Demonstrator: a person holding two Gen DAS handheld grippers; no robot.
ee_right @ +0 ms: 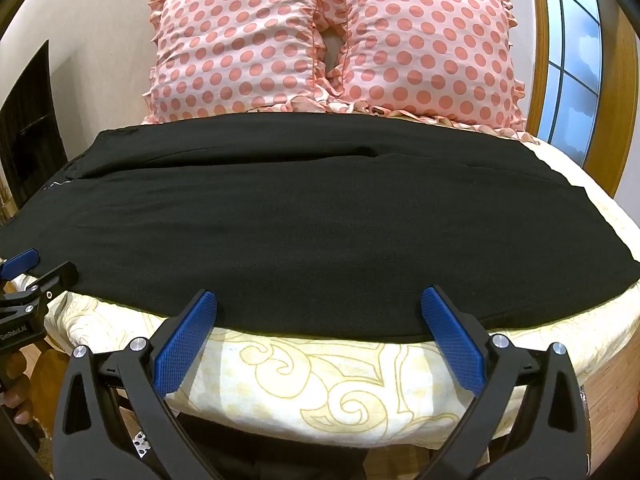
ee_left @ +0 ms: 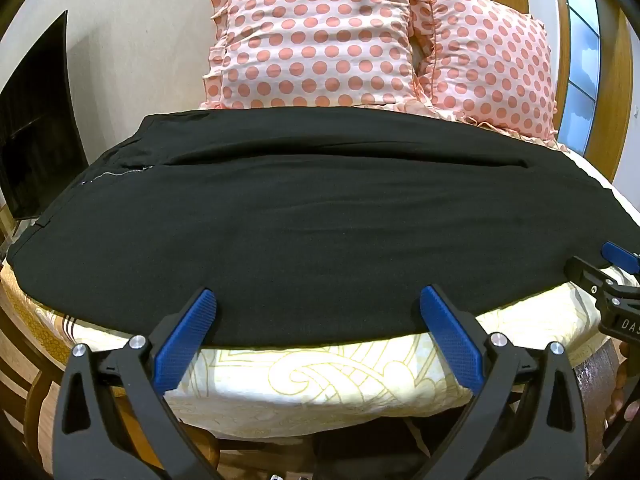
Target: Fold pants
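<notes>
Two pairs of blue pads frame my view, and both claws stand spread wide with nothing between them. My left gripper [ee_left: 318,300] hovers at the near hem of the black pants [ee_left: 312,216], its fingertips [ee_left: 204,300] just over the cloth edge without pinching it; my right gripper [ee_right: 319,302] sits the same way further along the same edge. Each claw shows at the margin of the other's camera, so I judge they are placed side by side along the long edge to take it at two points and lift it evenly.

Under the fingers runs the bedsheet [ee_right: 320,380], cream with yellow scrollwork, draped over the mattress edge. On it the pants lie flat and crosswise, waist toward my left (a short run of zipper [ee_left: 132,171] glints there) and legs running off to the right. A long crease across the middle suggests one leg already rests on the other, though I cannot be sure of that from here. Laid out smooth like this, the cloth should fold cleanly once both jaws close on the hem.

Beyond the far edge, two polka-dot pillows [ee_right: 236,48] lean against the wall, well clear of the working area. A window [ee_right: 572,64] lies at the far right.
</notes>
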